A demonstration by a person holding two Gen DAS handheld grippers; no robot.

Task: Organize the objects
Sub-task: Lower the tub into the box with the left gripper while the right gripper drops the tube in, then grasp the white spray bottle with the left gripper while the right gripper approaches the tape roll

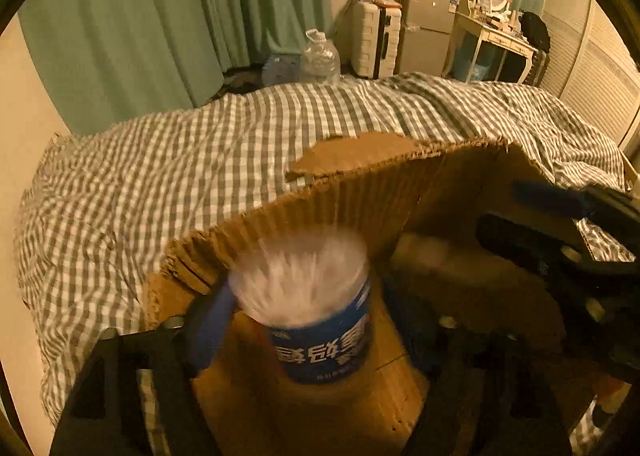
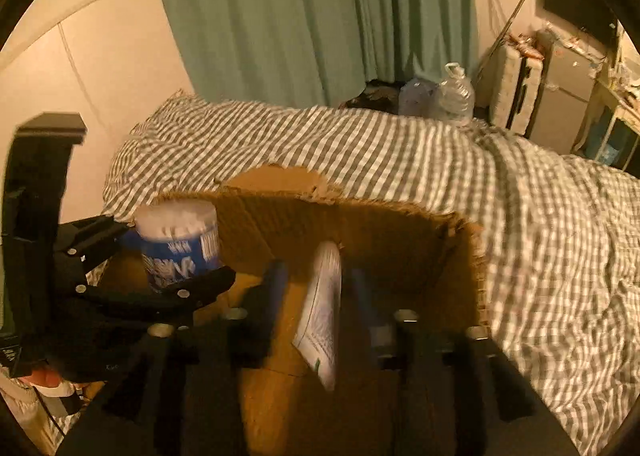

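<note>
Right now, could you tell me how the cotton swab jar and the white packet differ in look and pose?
The cotton swab jar is a round tub with a blue label and white swabs showing through its clear top; the white packet is flat and thin with faint print. The jar stands upright in the left gripper; the packet hangs tilted, edge-on, between the right gripper's fingers. Both are held over the open cardboard box.

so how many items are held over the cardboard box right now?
2. The cotton swab jar sits in the left gripper; the white packet hangs between the jaws of the right gripper. The box floor is partly hidden.
</note>
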